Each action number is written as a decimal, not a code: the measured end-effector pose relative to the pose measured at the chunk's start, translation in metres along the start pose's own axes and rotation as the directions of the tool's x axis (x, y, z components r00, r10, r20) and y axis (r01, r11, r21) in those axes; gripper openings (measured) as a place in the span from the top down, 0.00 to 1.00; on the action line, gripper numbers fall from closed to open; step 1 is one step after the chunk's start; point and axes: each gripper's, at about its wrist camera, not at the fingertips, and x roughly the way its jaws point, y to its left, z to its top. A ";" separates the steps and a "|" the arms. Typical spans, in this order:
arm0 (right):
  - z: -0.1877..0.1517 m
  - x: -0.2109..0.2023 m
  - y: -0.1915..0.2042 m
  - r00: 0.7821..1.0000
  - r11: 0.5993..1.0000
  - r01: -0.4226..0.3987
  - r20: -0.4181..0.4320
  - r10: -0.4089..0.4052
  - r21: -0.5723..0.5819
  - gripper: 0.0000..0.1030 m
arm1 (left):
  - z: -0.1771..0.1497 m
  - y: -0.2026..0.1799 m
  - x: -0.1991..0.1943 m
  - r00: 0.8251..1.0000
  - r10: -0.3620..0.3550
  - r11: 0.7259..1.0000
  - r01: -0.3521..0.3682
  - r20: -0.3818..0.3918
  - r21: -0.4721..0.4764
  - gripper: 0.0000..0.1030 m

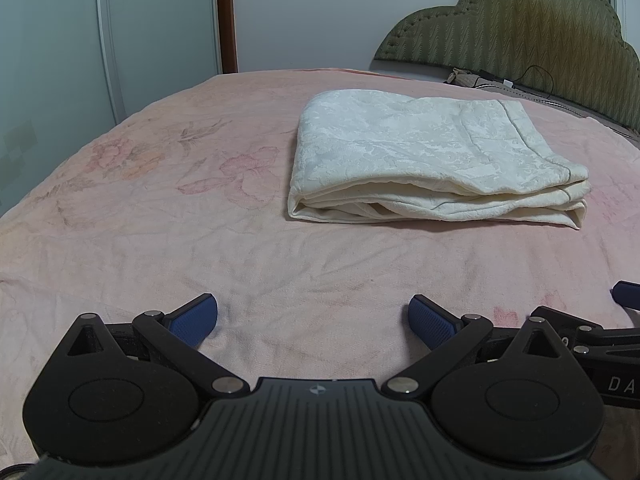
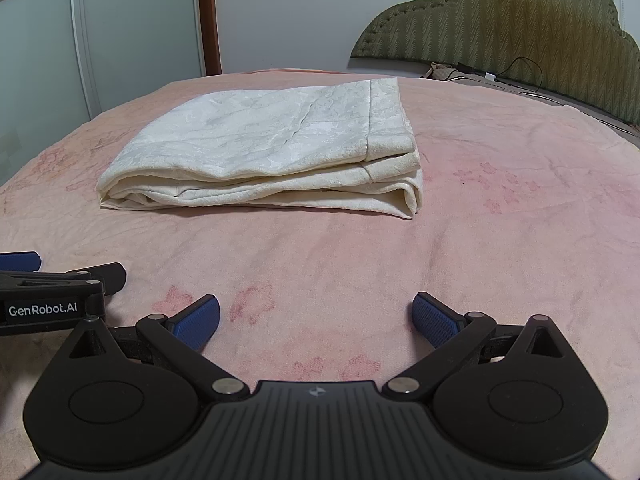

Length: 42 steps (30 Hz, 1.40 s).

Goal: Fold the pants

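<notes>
The cream-white pants [image 1: 424,152] lie folded in a flat stack of several layers on the pink bed sheet [image 1: 160,208]. They also show in the right wrist view [image 2: 272,148], ahead and left of centre. My left gripper [image 1: 313,320] is open and empty, low over the sheet, well short of the pants. My right gripper [image 2: 316,318] is open and empty too, beside the left one and short of the pants. Each gripper sees part of the other at its frame edge: the right gripper [image 1: 580,332] and the left gripper [image 2: 60,292].
A green padded headboard [image 1: 520,28] stands at the back right, with a black cable [image 1: 536,76] and small items along the bed edge below it. A white wardrobe [image 1: 80,40] and a wall stand behind the bed on the left.
</notes>
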 end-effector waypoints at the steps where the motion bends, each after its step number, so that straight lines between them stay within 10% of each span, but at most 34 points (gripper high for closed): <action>1: 0.000 0.000 -0.001 1.000 1.000 0.000 0.000 0.000 0.000 0.00 | 0.000 0.000 0.000 1.000 -0.001 1.000 0.001 -0.001 -0.002 0.00; 34: 0.000 0.000 0.000 1.000 1.000 0.000 0.000 0.000 0.000 0.00 | 0.006 0.007 -0.016 0.999 -0.033 0.999 0.034 -0.039 0.018 0.00; 42: 0.000 0.000 0.001 1.000 1.000 0.000 0.000 0.000 0.000 0.00 | 0.013 0.006 -0.022 0.998 0.063 0.997 -0.063 -0.020 0.037 0.00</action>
